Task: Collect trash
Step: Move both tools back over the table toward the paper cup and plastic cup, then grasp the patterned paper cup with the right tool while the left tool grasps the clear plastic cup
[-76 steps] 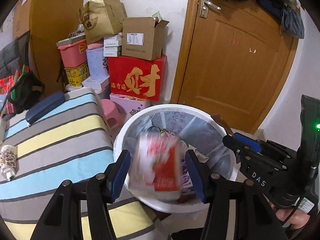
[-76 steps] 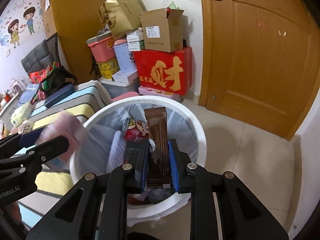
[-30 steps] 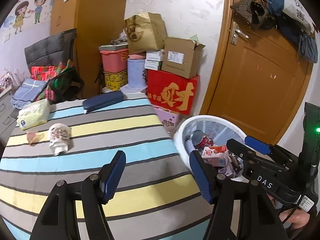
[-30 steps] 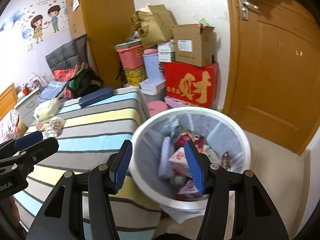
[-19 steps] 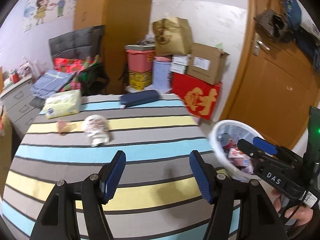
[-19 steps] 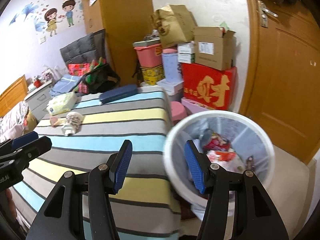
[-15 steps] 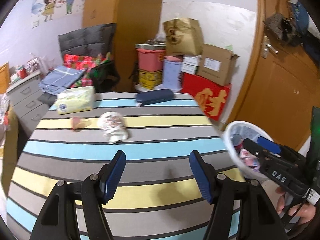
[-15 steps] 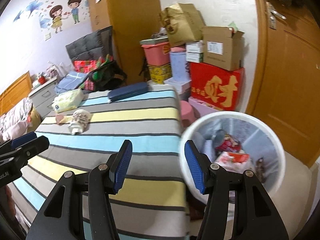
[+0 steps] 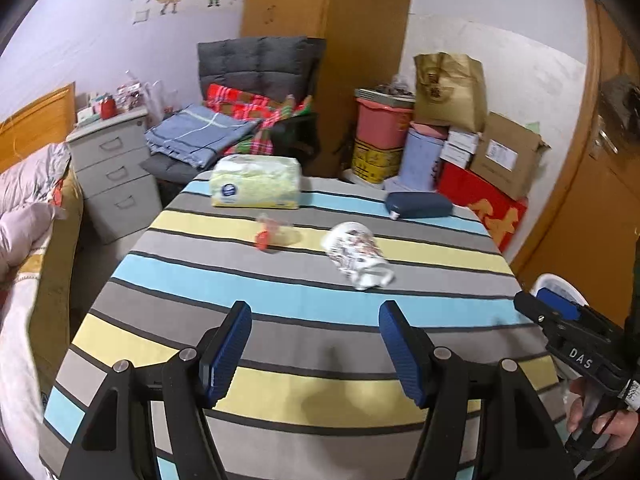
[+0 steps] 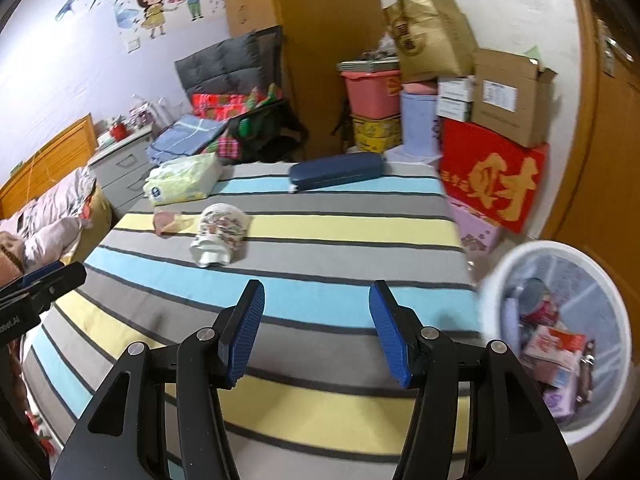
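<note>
A crumpled white printed wrapper (image 9: pixel 357 255) (image 10: pixel 218 235) lies on the striped table (image 9: pixel 280 320) (image 10: pixel 340 280). A small pink and orange scrap (image 9: pixel 272 234) (image 10: pixel 170 221) lies to its left. My left gripper (image 9: pixel 314 350) hangs open above the near stripes, nothing between its blue pads. My right gripper (image 10: pixel 316 332) is open too and holds nothing. The white trash bin (image 10: pixel 556 332) stands at the right of the table, with several wrappers and cartons inside. Its rim (image 9: pixel 560 286) peeks out behind the right gripper's body in the left wrist view.
A yellow-green tissue pack (image 9: pixel 256 182) (image 10: pixel 182 180) and a dark blue case (image 9: pixel 418 205) (image 10: pixel 336 170) rest at the table's far edge. Stacked boxes with a red carton (image 10: pixel 492 180) stand by the wooden door (image 10: pixel 608 140). A grey drawer unit (image 9: pixel 116 176) and bedding (image 9: pixel 24 216) are at left.
Both grippers swung left, away from the bin and over the table. The wrapper and scrap now sit nearer the middle of both views. Both stay open, nothing in them.
</note>
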{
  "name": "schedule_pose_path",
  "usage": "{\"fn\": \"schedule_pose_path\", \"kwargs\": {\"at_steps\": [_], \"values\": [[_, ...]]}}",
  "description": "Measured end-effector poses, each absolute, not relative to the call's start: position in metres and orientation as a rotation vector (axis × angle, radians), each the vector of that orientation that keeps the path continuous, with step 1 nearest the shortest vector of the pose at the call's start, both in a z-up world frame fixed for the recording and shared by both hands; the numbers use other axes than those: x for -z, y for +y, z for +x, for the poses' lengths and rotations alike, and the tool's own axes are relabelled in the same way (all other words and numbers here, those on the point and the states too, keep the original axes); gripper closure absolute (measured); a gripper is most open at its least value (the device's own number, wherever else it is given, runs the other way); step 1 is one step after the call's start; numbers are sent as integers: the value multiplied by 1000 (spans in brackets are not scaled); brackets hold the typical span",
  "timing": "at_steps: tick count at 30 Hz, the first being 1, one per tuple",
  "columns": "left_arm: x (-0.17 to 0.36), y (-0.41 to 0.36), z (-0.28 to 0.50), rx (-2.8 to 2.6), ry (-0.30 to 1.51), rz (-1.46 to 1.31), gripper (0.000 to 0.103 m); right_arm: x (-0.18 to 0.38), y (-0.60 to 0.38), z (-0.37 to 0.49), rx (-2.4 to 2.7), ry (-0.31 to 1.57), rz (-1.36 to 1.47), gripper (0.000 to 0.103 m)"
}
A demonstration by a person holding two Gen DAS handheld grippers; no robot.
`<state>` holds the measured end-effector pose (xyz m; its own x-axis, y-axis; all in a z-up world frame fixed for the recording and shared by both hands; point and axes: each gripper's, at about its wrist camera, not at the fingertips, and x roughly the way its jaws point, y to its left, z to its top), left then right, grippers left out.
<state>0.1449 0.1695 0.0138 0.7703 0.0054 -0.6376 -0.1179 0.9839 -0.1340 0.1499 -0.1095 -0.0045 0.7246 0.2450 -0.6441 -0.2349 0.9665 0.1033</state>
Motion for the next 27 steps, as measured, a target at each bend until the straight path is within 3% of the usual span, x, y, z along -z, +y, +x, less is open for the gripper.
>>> {"fn": "schedule_pose_path", "kwargs": {"at_steps": [17, 21, 27], "values": [[11, 235, 224, -38, 746, -160, 37, 30, -22, 207, -456, 821, -17, 46], [18, 241, 252, -11, 763, -139, 28, 40, -9, 222, -454, 867, -44, 46], [33, 249, 290, 26, 791, -140, 28, 47, -11, 234, -398, 919, -68, 45]]}}
